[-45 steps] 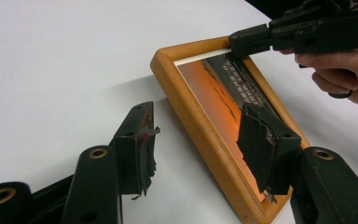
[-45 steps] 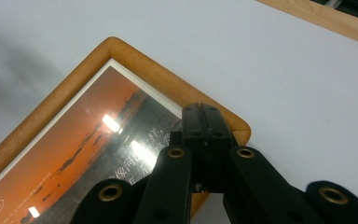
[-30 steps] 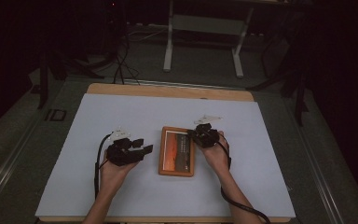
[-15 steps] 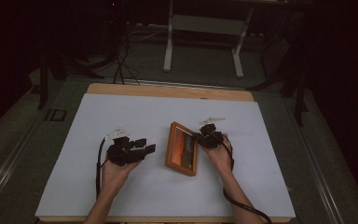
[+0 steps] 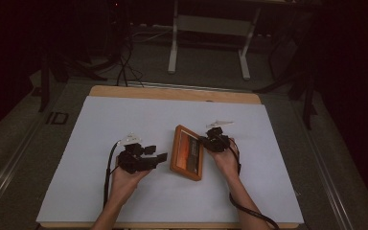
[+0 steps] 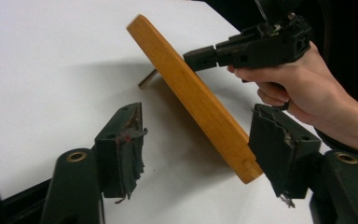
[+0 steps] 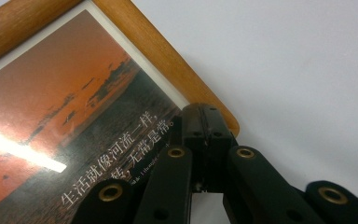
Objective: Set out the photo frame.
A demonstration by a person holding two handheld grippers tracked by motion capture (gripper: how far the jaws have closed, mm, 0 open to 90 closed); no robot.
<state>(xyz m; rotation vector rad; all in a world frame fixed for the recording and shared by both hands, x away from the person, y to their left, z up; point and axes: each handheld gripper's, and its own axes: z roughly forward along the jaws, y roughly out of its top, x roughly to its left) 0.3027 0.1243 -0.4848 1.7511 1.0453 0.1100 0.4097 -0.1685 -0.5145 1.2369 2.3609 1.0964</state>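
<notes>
A wooden picture frame (image 5: 188, 153) with an orange sunset photo (image 7: 74, 116) stands tilted on the white table top (image 5: 124, 120), its right side raised. My right gripper (image 5: 205, 141) is shut on that raised edge, its tips (image 7: 207, 114) pinching the wood near a corner. In the left gripper view the same gripper (image 6: 205, 53) grips the frame's top edge (image 6: 186, 88), and a thin prop leg (image 6: 148, 78) shows behind. My left gripper (image 5: 157, 153) sits just left of the frame; its jaws have just been opening. The frame's lower corner (image 6: 244, 170) lies between its pads (image 6: 128, 140) untouched.
The white sheet covers a wooden table whose far edge (image 5: 172, 92) shows bare. Cables (image 5: 109, 167) trail from both grippers toward the front edge. A metal stand (image 5: 208, 28) and dark floor lie beyond the table.
The frame lay flat a second ago; its right edge has been lifted by my right gripper and it now leans. My left gripper's jaws stand wider apart.
</notes>
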